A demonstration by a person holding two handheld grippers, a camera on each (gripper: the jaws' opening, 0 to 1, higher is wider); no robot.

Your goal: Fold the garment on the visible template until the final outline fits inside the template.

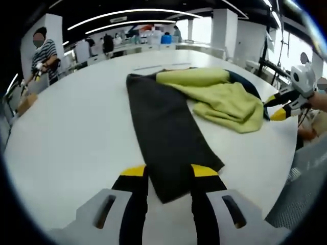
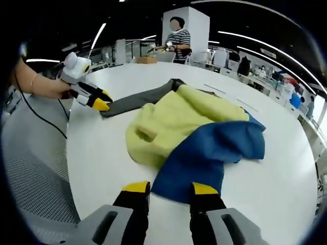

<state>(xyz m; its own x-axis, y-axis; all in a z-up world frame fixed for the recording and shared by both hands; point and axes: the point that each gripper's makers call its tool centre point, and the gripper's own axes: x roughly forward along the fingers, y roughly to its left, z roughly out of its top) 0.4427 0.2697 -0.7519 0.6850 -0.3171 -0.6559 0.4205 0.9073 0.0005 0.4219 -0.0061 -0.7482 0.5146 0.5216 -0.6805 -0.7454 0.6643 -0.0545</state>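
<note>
A garment lies crumpled on the round white table [image 1: 66, 138]. It has a long dark grey part [image 1: 158, 122], a yellow-green part [image 1: 219, 97] and a blue part [image 2: 214, 148]. My left gripper [image 1: 168, 176] is open, and the grey end lies between its yellow-tipped jaws. My right gripper [image 2: 170, 190] is open too, with the blue hem reaching in between its jaws. The left gripper [image 2: 97, 101] also appears at the grey end [image 2: 138, 102], held by a hand. At the table's right edge the right gripper [image 1: 280, 108] sits beside the yellow-green cloth. Faint template lines [image 1: 148, 67] mark the table beyond the garment.
A person in a striped shirt [image 1: 45, 56] stands at the far side of the table. Grey perforated surfaces [image 2: 36, 168] lie past the table rim, and a black cable [image 2: 43, 120] hangs there. Desks and other people fill the background.
</note>
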